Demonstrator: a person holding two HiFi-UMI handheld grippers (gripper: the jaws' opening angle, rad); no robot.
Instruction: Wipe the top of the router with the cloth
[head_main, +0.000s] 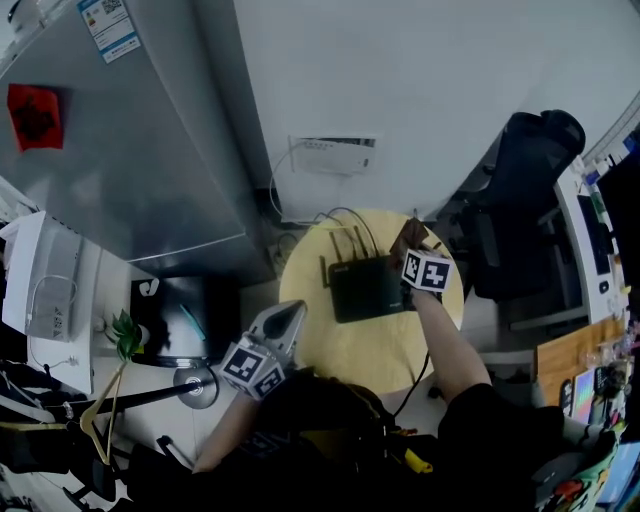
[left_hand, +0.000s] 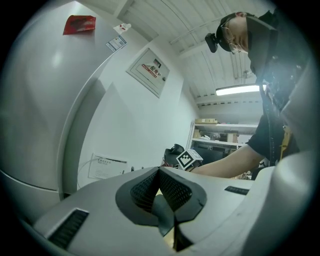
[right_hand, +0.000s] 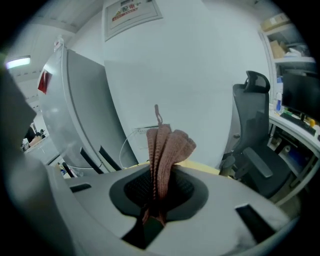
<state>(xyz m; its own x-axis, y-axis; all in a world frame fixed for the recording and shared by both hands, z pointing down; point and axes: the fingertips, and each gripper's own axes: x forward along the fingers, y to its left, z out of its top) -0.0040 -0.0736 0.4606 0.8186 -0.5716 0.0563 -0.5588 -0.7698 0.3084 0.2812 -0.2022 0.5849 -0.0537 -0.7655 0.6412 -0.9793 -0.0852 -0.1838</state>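
Router (head_main: 368, 287), mid-frame on the yellow worktop (head_main: 350, 355), seems about to be wiped: right tool (head_main: 411, 248) pinches the cloth (right_hand: 165, 145) at its right edge, left tool (head_main: 290, 318) sits pressed together and empty, so next should come a downward press and leftward sweep.

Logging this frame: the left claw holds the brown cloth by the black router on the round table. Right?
No. The right claw holds the cloth, as the right gripper view shows. It is by the black router on the round table.
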